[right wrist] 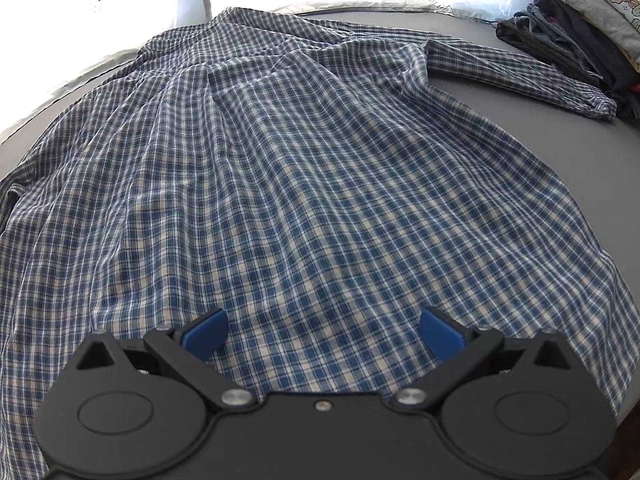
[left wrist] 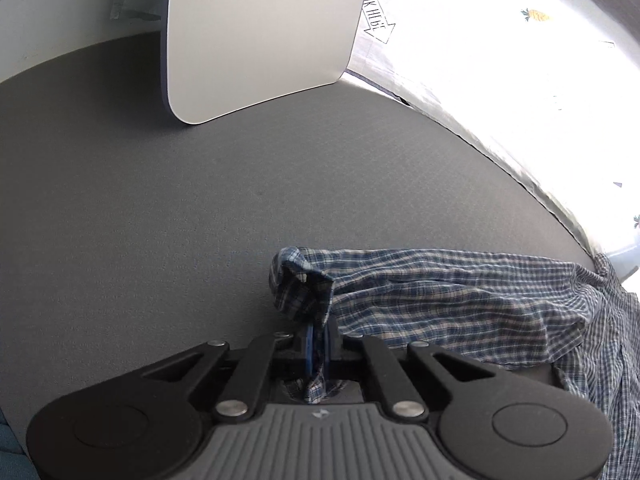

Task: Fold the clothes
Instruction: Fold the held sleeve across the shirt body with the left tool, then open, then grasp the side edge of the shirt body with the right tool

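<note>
Two black grippers with blue pads work over one blue-and-white checked cotton shirt (right wrist: 280,168) that lies spread on a flat dark grey table (left wrist: 160,208). The left gripper (left wrist: 318,344) is clamped tight on the shirt's cuffed sleeve end (left wrist: 300,284), a bunch of checked cloth pinched between its blue pads, with the rest of the sleeve trailing off to the right across the grey surface. The right gripper (right wrist: 322,334) hangs above the shirt's lower body with its jaws spread wide, nothing between them. In the right wrist view the shirt's other sleeve (right wrist: 520,76) stretches out to the right, its cuff just beside a pile of dark folded clothes (right wrist: 580,52). A white rounded flat panel (left wrist: 260,36) stands on the table beyond the left gripper, and a bright white printed sheet (left wrist: 500,60) borders the table's far edge.
</note>
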### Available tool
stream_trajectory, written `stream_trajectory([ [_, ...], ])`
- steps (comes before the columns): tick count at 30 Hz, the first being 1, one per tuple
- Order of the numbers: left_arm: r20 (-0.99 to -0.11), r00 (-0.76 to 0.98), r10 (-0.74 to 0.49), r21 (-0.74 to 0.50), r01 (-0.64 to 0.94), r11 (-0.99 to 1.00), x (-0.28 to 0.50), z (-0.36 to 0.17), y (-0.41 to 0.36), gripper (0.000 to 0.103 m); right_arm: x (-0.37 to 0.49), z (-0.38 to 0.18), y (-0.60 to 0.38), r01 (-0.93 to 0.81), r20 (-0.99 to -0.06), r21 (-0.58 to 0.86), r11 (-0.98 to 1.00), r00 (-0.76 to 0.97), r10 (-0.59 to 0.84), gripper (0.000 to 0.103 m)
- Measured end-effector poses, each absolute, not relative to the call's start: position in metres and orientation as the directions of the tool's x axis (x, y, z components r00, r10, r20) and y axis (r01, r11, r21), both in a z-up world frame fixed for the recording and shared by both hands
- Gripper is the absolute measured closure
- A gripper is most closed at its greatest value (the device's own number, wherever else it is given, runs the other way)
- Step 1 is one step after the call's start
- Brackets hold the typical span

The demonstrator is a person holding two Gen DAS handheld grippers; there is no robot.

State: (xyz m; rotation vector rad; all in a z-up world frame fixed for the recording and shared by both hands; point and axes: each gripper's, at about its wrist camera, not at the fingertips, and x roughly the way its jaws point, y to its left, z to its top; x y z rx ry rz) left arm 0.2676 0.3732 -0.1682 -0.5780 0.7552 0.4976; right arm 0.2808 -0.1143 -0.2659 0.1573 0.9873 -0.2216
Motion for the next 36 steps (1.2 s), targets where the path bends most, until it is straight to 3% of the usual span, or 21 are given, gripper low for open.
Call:
stream_trajectory([
  [3, -0.708, 0.692, 0.141, -0.353, -0.52, 0.778, 0.29, -0.152, 0.346, 0.099, 0.281, -0.266, -0.117, 0.25, -0.837, 0.04, 0.967, 0.538, -0.104, 0.0],
  [8, -0.611, 0.784, -0.104, -0.437, -0.225, 0.871, 0.327, -0.116, 0.267, 0.099, 0.287, -0.265, -0.122, 0.229, -0.835, 0.047, 0.972, 0.544, -0.088, 0.0],
  [10, -0.59, 0.781, -0.208, -0.458, -0.111, 0.882, 0.343, -0.109, 0.236, 0.094, 0.29, -0.264, -0.125, 0.224, -0.832, 0.061, 0.973, 0.549, -0.075, 0.0],
  [12, -0.581, 0.764, -0.28, -0.477, -0.04, 0.878, 0.358, -0.105, 0.216, 0.072, 0.292, -0.263, -0.129, 0.222, -0.829, 0.081, 0.972, 0.557, -0.058, 0.0],
  [13, -0.591, 0.754, -0.287, -0.47, -0.033, 0.882, 0.363, -0.107, 0.21, 0.066, 0.292, -0.263, -0.131, 0.223, -0.826, 0.097, 0.97, 0.561, -0.046, 0.0],
  [14, -0.604, 0.747, -0.278, -0.459, -0.04, 0.888, 0.366, -0.109, 0.207, 0.059, 0.291, -0.262, -0.134, 0.218, -0.823, 0.111, 0.97, 0.567, -0.034, 0.0],
  [18, -0.663, 0.72, -0.204, -0.425, -0.137, 0.895, 0.363, -0.127, 0.219, 0.047, 0.289, -0.26, -0.144, 0.2, -0.807, 0.166, 0.966, 0.59, 0.016, 0.002],
  [23, -0.818, 0.573, -0.051, -0.279, -0.317, 0.907, 0.362, -0.165, 0.243, 0.046, 0.292, -0.245, -0.158, 0.23, -0.77, 0.296, 0.927, 0.631, 0.089, 0.029],
  [28, -0.874, 0.485, -0.035, -0.224, -0.337, 0.914, 0.351, -0.189, 0.249, 0.046, 0.311, -0.225, -0.149, 0.181, -0.721, 0.436, 0.882, 0.656, 0.222, 0.053],
  [36, -0.877, 0.48, 0.015, -0.171, -0.342, 0.924, 0.361, -0.189, 0.261, 0.044, 0.368, -0.225, -0.102, 0.119, -0.613, 0.718, 0.685, 0.574, 0.543, 0.059],
])
